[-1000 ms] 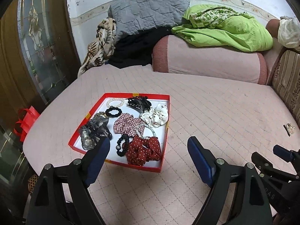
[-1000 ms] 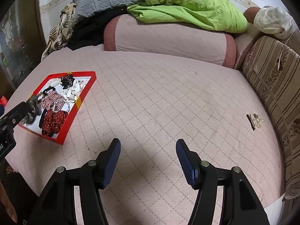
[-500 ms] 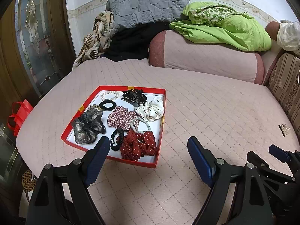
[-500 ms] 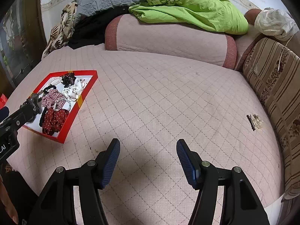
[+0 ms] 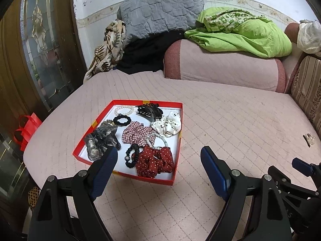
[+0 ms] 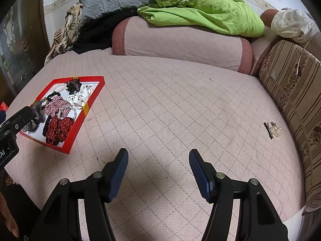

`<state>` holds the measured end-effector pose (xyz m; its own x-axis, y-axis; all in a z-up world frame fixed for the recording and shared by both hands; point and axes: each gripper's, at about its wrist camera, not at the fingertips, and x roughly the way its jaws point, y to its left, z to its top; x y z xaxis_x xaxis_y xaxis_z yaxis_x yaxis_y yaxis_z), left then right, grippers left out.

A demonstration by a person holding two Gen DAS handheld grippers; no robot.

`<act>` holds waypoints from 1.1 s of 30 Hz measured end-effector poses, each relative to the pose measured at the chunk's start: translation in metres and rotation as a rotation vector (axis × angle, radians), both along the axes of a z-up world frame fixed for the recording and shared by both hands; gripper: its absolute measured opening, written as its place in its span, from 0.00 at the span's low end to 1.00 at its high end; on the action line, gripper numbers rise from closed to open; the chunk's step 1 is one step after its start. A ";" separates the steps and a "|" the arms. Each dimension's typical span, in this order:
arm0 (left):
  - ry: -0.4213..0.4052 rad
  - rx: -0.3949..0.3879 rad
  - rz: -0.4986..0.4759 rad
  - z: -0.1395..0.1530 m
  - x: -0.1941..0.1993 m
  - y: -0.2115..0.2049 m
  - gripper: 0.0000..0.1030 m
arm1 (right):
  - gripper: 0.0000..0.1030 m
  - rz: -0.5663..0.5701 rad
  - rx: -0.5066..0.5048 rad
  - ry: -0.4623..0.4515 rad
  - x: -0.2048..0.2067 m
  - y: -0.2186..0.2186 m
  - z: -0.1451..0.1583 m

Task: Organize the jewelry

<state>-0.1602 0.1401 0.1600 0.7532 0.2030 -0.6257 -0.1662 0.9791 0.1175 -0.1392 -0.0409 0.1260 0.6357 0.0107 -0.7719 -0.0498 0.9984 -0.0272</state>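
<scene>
One clip (image 6: pixel 272 129) lay alone on the pink bed (image 6: pixel 170 100), out at three o'clock from the right gripper (image 6: pixel 158 167) and just short of the striped cushion (image 6: pixel 291 92); in the left wrist view it showed as a small speck at three o'clock (image 5: pixel 309 139). Everything else sat in the red tray (image 5: pixel 128 177): scrunchies, a black claw clip, a pearl string, all crowded together at about ten o'clock from the right gripper. Both grippers hung above the cover with nothing between their pads, the left gripper (image 5: pixel 158 169) spread wide, the right spread somewhat less.

Judging from this, the step in hand was fetching the stray clip. Doing it well probably meant bringing the right gripper over to three o'clock, tilting it steeply, and lining the pads across the clip's narrow bar rather than its clear ornament, which looked fragile. The soft quilt would give, so pressing down slightly before closing should help. The left could steady the tray's near rim.
</scene>
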 end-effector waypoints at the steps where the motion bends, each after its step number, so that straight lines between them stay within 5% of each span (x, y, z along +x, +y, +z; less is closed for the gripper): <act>1: -0.008 -0.003 0.000 0.001 -0.001 0.000 0.81 | 0.65 0.001 0.001 0.001 0.000 0.001 0.001; 5: -0.047 0.013 0.023 0.006 -0.006 0.000 0.90 | 0.65 0.002 -0.006 -0.009 -0.003 0.003 0.003; 17: -0.095 0.026 0.048 0.011 -0.015 -0.002 0.91 | 0.66 0.002 -0.001 -0.007 -0.004 0.003 0.003; 33: -0.092 -0.071 0.083 0.017 -0.022 0.009 0.96 | 0.66 0.016 -0.016 -0.026 -0.015 0.009 0.009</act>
<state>-0.1826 0.1494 0.1774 0.7903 0.2251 -0.5699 -0.2541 0.9667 0.0294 -0.1542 -0.0323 0.1350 0.6556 0.0086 -0.7550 -0.0644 0.9969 -0.0445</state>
